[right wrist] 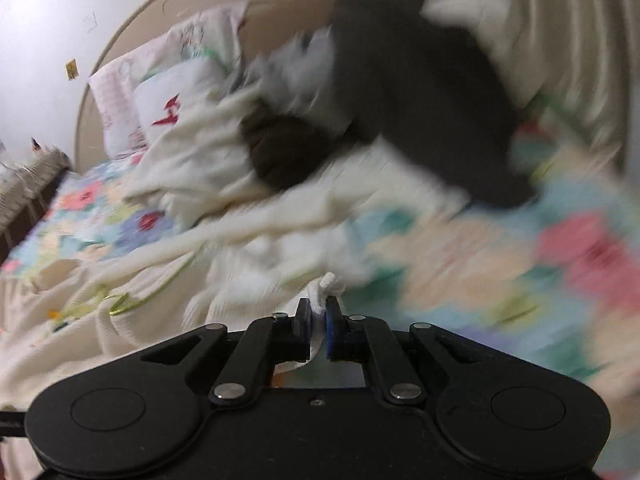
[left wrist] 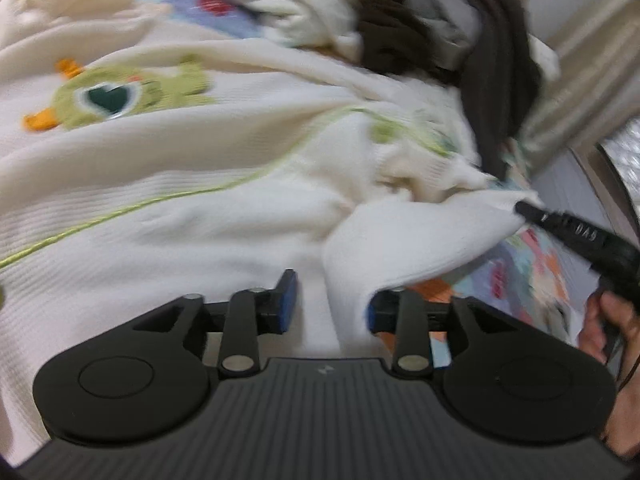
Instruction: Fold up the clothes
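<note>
Right black two-finger gripper (right wrist: 318, 314) pinching a bunched edge of cream knitted sweater with green frog appliqué (left wrist: 132, 96), left gripper (left wrist: 332, 304) spread astride a sweater fold, pads not visibly pressing, sweater sprawled across blurred floral bedspread (right wrist: 500, 264), dark garment pile (right wrist: 420, 92) smeared beyond, hand (left wrist: 608, 320) cropped at frame edge

Both grippers, left gripper (left wrist: 330, 306) and right gripper (right wrist: 318, 316), show matte black linkages, silver pivot screws, blue pads (left wrist: 289, 300) and 2 round housings each.
</note>
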The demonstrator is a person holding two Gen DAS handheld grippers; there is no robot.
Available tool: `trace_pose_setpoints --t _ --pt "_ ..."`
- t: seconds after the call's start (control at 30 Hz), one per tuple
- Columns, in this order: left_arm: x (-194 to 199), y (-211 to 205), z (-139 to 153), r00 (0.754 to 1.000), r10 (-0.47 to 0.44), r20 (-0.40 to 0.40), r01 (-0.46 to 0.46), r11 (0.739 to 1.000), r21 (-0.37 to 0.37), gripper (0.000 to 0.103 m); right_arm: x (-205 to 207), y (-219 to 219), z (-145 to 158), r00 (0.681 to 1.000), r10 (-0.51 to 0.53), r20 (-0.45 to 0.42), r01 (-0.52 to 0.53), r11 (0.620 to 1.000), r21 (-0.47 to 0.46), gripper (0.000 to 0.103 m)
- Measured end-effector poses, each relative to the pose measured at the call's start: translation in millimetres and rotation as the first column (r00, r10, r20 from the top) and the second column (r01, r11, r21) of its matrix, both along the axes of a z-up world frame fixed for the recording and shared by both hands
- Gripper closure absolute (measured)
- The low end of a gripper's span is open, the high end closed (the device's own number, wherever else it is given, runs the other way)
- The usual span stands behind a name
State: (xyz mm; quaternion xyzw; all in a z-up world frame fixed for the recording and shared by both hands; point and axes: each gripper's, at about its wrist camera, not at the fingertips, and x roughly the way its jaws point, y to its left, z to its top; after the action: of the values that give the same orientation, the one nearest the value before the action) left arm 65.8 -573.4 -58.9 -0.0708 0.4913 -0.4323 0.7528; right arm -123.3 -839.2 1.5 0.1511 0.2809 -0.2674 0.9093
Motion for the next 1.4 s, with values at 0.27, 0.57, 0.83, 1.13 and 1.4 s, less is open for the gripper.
trace_pose_setpoints --t 0.27,0.57,0.83,1.13,1.4 --pt "-52.4 -15.9 36.0 0.978 -0.18 0.107 0.181 0.984 0.002 0.037 -90.6 -24.0 74.8 0.989 -0.124 -0.082 0.097 0.956 -0.277 0.097" --pt "-96.1 -28.7 9.8 0.946 -0.304 0.114 0.274 0.936 0.22 0.034 -123.3 -88.5 -5.3 0.962 -0.25 -0.111 0.246 0.968 -0.047 0.097" --pt "-124.2 -3.3 26.2 0.932 -0.338 0.134 0.294 0.918 0.267 0.031 -116.6 -83.9 2.9 0.978 -0.209 0.004 0.208 0.974 -0.094 0.097" --pt "-156.9 -50.7 -12.4 0.93 -0.287 0.229 0.17 0.89 0.424 0.009 -129.5 -94.2 -7.6 0.98 -0.195 -0.027 0.195 0.981 0.01 0.097" --pt "-164.0 -27.9 10.2 0.934 -0.225 0.279 0.109 0.919 0.378 0.094 -140.1 -103.6 -27.3 0.981 -0.179 -0.07 0.188 0.972 0.141 0.096"
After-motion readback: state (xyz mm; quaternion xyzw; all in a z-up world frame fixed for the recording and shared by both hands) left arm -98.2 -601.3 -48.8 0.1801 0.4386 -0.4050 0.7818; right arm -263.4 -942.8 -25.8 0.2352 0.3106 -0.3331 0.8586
